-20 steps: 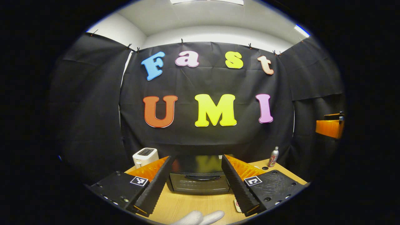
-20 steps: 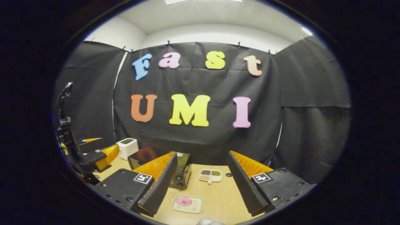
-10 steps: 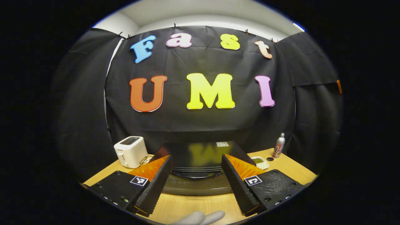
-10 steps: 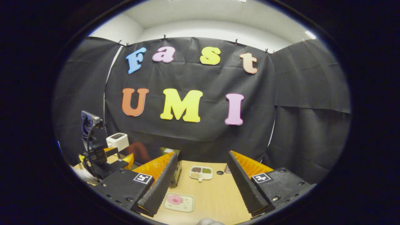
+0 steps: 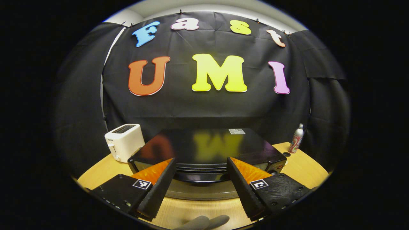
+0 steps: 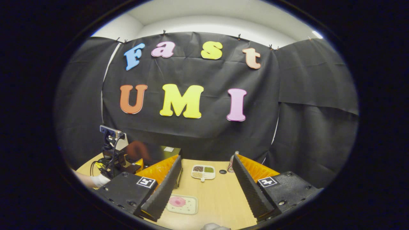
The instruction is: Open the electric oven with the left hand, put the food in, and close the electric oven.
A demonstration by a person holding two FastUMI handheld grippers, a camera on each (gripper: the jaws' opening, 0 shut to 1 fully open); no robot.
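L gripper (image 5: 201,188) is held w/ fingers spread wide, nothing between them, poised just in front of and slightly above the electric oven (image 5: 207,150). The oven door handle (image 5: 201,177) is seen at 12 o'clock from the gap, a dark curved bar across the top of the door; door is judged shut. R gripper (image 6: 204,188) is likewise held apart and empty, over the wooden table (image 6: 220,198).

Step in hand, as judged: handle to be reached and grasped by L gripper. It should be approached centred on the bar, lowered so both fingers straddle it, then closed fully before any pull. Pull is best made outward and down along the hinge arc, not straight back, or the oven may be dragged across the table.

Food: a pink item on a small tray (image 6: 182,204) is seen at 7 o'clock from the R gripper's gap, near its left finger. A divided dish (image 6: 203,172) lies at 12 o'clock, farther off. A toaster (image 5: 124,142) stands at 10 o'clock of the oven, a can (image 5: 296,139) at 2 o'clock.
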